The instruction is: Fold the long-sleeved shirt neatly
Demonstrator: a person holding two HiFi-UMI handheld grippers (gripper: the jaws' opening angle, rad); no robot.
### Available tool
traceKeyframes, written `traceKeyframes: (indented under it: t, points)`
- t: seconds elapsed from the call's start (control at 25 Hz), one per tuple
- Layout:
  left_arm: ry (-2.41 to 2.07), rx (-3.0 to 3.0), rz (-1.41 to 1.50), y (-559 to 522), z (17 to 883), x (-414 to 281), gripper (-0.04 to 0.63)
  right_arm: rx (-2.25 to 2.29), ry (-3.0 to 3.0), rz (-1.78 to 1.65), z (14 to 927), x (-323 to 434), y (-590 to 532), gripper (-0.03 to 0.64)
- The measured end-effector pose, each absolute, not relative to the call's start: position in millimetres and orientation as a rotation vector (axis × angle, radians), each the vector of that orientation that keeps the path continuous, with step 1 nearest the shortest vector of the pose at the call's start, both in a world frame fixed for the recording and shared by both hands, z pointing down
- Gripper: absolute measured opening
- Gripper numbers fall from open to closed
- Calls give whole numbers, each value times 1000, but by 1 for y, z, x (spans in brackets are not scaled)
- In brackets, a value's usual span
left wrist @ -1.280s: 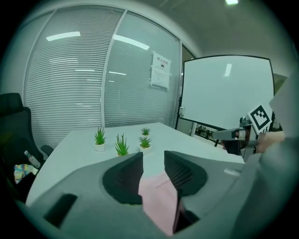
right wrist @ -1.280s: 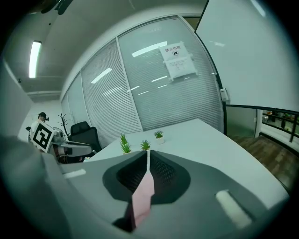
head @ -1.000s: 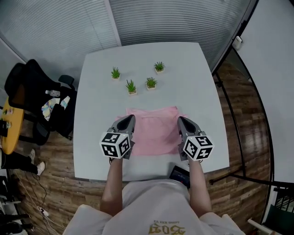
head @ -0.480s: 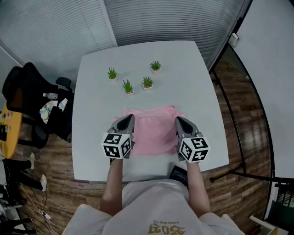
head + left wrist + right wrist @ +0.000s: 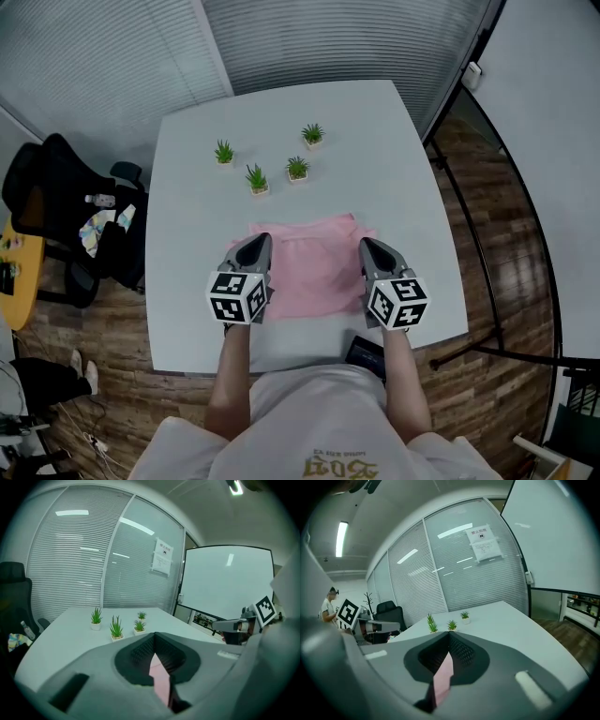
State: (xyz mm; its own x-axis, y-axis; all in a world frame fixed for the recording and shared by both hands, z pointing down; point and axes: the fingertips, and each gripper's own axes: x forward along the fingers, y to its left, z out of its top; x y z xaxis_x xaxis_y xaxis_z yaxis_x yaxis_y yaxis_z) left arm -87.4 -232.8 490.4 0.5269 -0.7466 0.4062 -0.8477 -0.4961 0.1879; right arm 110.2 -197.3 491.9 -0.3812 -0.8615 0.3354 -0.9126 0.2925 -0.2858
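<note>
On smooth white tabletop, found soft pink long-sleeved shirt, sleeves hidden, edges pinched by left gripper, right gripper.

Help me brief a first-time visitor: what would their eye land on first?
The pink shirt, a rough rectangle near the front edge of the white table, stands out most. The left gripper and right gripper are each shut on one side of it. Four small potted plants cluster beyond it.

The pale rectangular bench carries four small potted green plants upper centre and a pink cloth shirt mid-frame.
</note>
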Motion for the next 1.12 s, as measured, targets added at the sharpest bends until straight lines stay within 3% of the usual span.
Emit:
traceKeyframes:
  t: [1.12]
  points:
    - [-1327,2411,388,-237,485,-78,8,1648,-2420,657,501,127,-208,12]
